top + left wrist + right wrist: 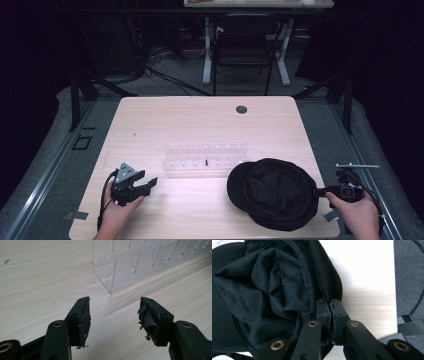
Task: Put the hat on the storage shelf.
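Two tongs working: I'm holding left gripper (146, 185) jaws gaping, empty, clear rack (206, 160) just ahead of its tips. Right gripper (320, 190) pinching black hat (272, 192) rim, hat lying leftward of it on table (200, 120).

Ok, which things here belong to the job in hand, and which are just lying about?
In the job:
- black hat, its rim pinched
- right gripper, shut on that rim
- left gripper, open above bare table, nothing between its jaws

Lying about:
- clear plastic rack, untouched mid-table
- round dark grommet near the table's far edge
- chair beyond the table
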Available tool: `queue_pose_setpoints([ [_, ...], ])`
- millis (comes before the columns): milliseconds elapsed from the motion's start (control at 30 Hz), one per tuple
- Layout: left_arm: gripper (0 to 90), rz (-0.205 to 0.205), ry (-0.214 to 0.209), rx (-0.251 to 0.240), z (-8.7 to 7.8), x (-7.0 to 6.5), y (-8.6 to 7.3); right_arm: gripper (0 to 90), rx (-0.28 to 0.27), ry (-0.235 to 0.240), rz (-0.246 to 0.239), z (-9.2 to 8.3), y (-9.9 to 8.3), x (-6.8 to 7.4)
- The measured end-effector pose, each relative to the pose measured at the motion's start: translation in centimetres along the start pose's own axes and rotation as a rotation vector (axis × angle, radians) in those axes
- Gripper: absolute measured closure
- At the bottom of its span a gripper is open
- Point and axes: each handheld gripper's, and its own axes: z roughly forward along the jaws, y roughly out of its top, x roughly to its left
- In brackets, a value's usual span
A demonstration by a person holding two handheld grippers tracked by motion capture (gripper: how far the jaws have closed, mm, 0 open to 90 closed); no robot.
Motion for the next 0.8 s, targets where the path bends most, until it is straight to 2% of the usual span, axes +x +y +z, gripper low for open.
queue_pose_setpoints([
  [167,42.6,0.001,0.001,0.002,0.0,0.1,0.0,85.1,0.039,-0.003,-0.007,0.4,0.6,0.0],
  [200,42.6,0.002,0.001,0.002,0.0,0.0,0.0,84.6,0.069,-0.040,-0.027,0.3,0.8,0.0],
  [233,42.6,0.001,0.000,0.001,0.0,0.0,0.0,83.9,0.058,-0.011,-0.010,0.6,0.8,0.0],
  [267,42.6,0.001,0.000,0.000,0.0,0.0,0.0,83.3,0.070,-0.022,-0.008,0.8,1.0,0.0],
  [300,42.6,0.001,0.000,0.000,0.0,0.0,0.0,83.1,0.095,-0.051,-0.026,0.7,1.2,-0.1],
  [333,42.6,0.001,0.000,0.000,0.0,0.0,0.0,83.1,0.095,-0.051,-0.026,0.7,1.2,-0.1],
  [367,42.6,0.002,0.000,0.001,0.0,0.0,0.0,82.7,0.088,-0.026,-0.014,1.1,1.2,-0.2],
  [400,42.6,0.002,0.000,0.001,0.0,0.0,0.0,82.5,0.112,-0.056,-0.027,1.1,1.4,-0.2],
  [467,42.5,0.002,-0.001,0.002,0.0,0.0,0.0,82.1,0.105,-0.039,-0.012,1.6,1.4,-0.3],
  [500,42.6,0.003,0.000,0.004,0.0,0.0,0.0,82.1,0.127,-0.072,-0.029,1.5,1.5,-0.4],
  [533,42.6,0.003,0.000,0.004,0.0,0.0,0.0,82.1,0.127,-0.072,-0.029,1.5,1.5,-0.4],
  [567,42.6,0.002,0.000,0.003,0.0,0.0,0.0,82.1,0.120,-0.038,-0.014,1.8,1.4,-0.5],
  [600,42.6,0.003,-0.001,0.003,0.0,0.0,0.0,82.0,0.133,-0.039,-0.019,1.9,1.5,-0.6],
  [633,42.6,0.003,0.000,0.003,0.0,0.0,0.0,81.8,0.145,-0.075,-0.024,1.9,1.6,-0.5],
  [667,42.6,0.003,0.000,0.003,0.0,0.0,0.0,81.6,0.151,-0.076,-0.028,2.0,1.6,-0.6],
  [700,42.6,0.002,0.000,0.003,0.0,0.0,0.0,81.4,0.140,-0.040,-0.019,2.3,1.5,-0.6],
  [800,42.6,0.002,0.000,0.001,0.0,0.0,0.0,80.6,0.153,-0.043,-0.019,2.6,1.7,-0.6],
])
